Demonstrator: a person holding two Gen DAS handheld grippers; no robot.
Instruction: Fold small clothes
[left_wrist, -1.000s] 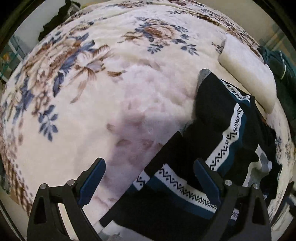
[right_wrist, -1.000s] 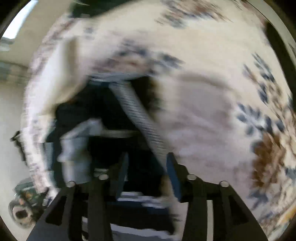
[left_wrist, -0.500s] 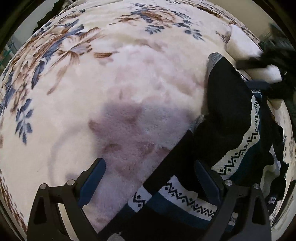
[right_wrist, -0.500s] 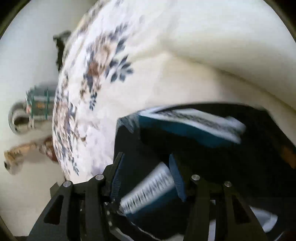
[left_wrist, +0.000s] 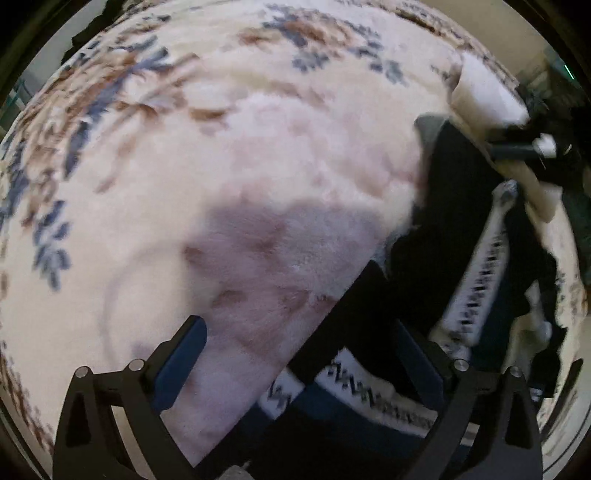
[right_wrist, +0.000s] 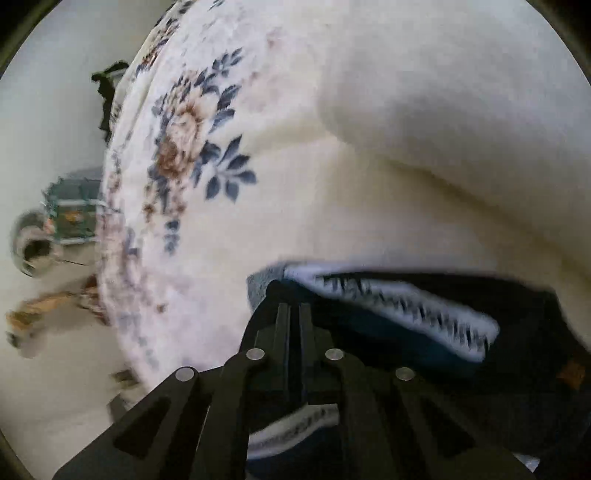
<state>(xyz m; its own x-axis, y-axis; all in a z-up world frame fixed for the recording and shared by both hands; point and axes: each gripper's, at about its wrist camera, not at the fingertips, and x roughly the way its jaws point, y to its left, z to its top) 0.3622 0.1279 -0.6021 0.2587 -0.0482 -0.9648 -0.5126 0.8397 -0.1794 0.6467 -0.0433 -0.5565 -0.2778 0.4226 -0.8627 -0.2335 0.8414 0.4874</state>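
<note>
My right claw (right_wrist: 291, 317) is closing on the dark sweater's (right_wrist: 424, 332) edge; left claw (left_wrist: 295, 354) is hanging wide; folding over comes next.

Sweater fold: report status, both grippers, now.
Left gripper open, over sweater edge. Right gripper closing on sweater's far corner. Sweater rumpled on blanket. Pillow close behind.

The right claw (right_wrist: 293, 317) has swung across the bed from the blanket's open floral stretch to the far edge of the dark patterned sweater (right_wrist: 406, 325), beside the white pillow (right_wrist: 461, 110). Its jaws, earlier apart, are closing on the sweater's edge.
</note>
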